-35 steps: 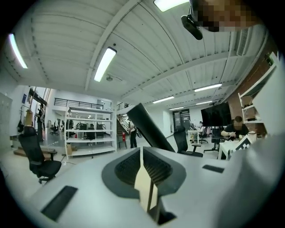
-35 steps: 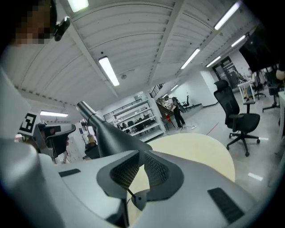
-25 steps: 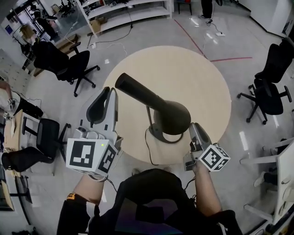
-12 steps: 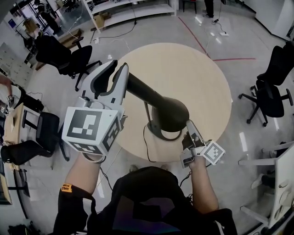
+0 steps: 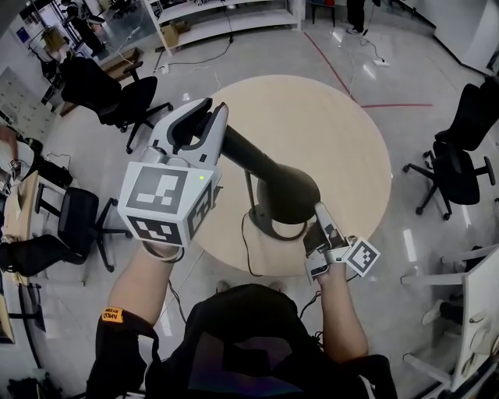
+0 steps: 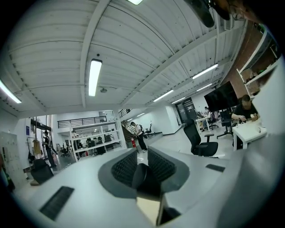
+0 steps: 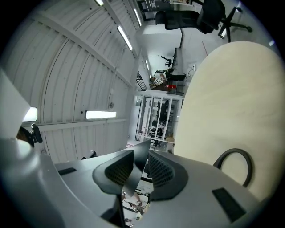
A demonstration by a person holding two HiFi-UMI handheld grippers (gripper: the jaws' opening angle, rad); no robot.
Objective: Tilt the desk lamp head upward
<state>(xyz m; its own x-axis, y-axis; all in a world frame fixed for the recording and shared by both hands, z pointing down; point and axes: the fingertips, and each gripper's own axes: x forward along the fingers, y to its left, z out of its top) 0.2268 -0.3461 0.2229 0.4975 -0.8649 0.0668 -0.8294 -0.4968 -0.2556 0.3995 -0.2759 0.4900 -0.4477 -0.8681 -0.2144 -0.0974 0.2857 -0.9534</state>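
Note:
A black desk lamp (image 5: 269, 175) stands on the round wooden table (image 5: 335, 140); its long tapered head slopes up to the left from a wide dark shade, over a ring-shaped base (image 5: 269, 227). My left gripper (image 5: 204, 118) is raised at the narrow upper end of the head and is shut on it; in the left gripper view a rounded black end (image 6: 141, 175) sits pinched between the ribbed pads of this left gripper (image 6: 142, 171). My right gripper (image 5: 316, 224) is low at the base's right edge. In the right gripper view, the right gripper (image 7: 137, 169) is shut on a thin dark edge (image 7: 133, 176).
A black cable (image 5: 248, 253) runs from the lamp base over the table's near edge. Black office chairs stand around the table at the left (image 5: 117, 97) and at the right (image 5: 460, 167). White shelving (image 5: 226, 19) lines the far side.
My left gripper rose from beside the table's left edge up to the narrow end of the lamp head and shut on it. The right gripper stayed by the lamp base.

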